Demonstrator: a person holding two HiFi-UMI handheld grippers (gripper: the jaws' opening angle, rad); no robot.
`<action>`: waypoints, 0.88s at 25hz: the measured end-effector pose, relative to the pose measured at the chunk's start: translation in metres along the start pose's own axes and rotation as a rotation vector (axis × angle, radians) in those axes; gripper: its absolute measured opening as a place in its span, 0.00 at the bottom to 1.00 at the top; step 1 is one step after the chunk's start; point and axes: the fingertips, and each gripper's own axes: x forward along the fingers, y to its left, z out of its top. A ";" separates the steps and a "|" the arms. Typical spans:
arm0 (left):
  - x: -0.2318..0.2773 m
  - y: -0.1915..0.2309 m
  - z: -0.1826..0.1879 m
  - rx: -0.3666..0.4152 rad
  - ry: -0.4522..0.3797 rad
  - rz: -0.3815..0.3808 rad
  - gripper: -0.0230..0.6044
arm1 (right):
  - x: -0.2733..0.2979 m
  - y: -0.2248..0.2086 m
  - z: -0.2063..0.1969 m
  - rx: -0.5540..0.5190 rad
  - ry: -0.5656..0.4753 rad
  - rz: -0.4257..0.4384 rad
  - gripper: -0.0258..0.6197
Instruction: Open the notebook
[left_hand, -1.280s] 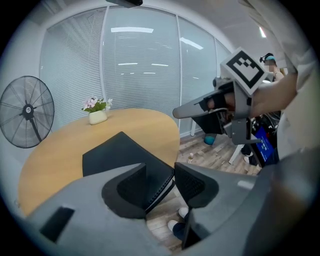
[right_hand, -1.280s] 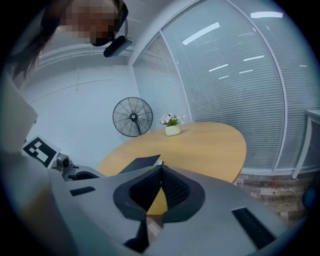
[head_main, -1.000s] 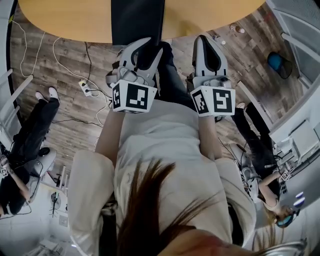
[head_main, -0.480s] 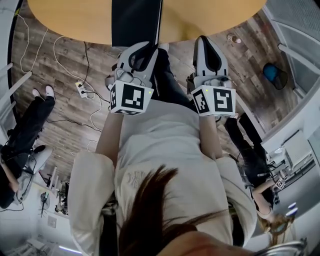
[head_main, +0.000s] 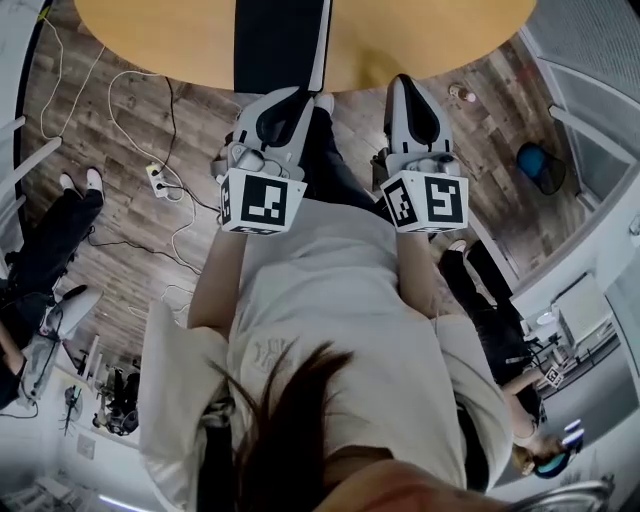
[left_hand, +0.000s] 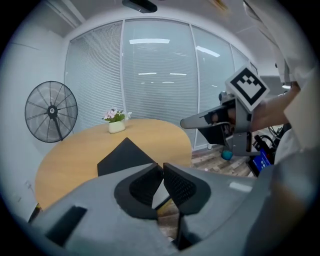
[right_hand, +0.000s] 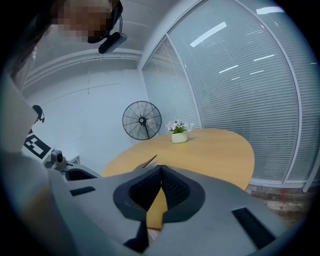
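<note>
The closed black notebook (head_main: 280, 45) lies flat on the round wooden table (head_main: 420, 40), reaching its near edge. In the left gripper view the notebook (left_hand: 125, 157) sits just past the jaws. My left gripper (head_main: 298, 95) hovers at the table edge before the notebook, apart from it. Its jaws are closing; the left gripper (left_hand: 163, 167) keeps only a thin slit at the tips, with nothing between. My right gripper (head_main: 405, 82) hangs beside it, off the notebook's right. The right gripper (right_hand: 160, 169) is shut and empty.
A small white pot of flowers (left_hand: 116, 125) stands at the table's far side. A standing fan (left_hand: 51, 111) and a glass wall with blinds lie beyond. Cables and a power strip (head_main: 158, 175) lie on the wooden floor. A seated person (head_main: 45, 245) is at the left.
The left gripper's jaws have narrowed from well apart to almost touching. Both grippers have lifted slightly at the table edge. The notebook has not moved.
</note>
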 end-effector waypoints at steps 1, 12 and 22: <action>-0.002 0.002 0.001 -0.005 -0.004 0.004 0.11 | 0.001 0.002 0.002 -0.003 0.000 0.002 0.04; -0.033 0.028 0.019 -0.045 -0.058 0.043 0.09 | 0.014 0.032 0.011 -0.008 -0.001 0.018 0.04; -0.066 0.056 0.021 -0.118 -0.116 0.101 0.09 | 0.018 0.059 0.013 -0.025 -0.003 0.028 0.04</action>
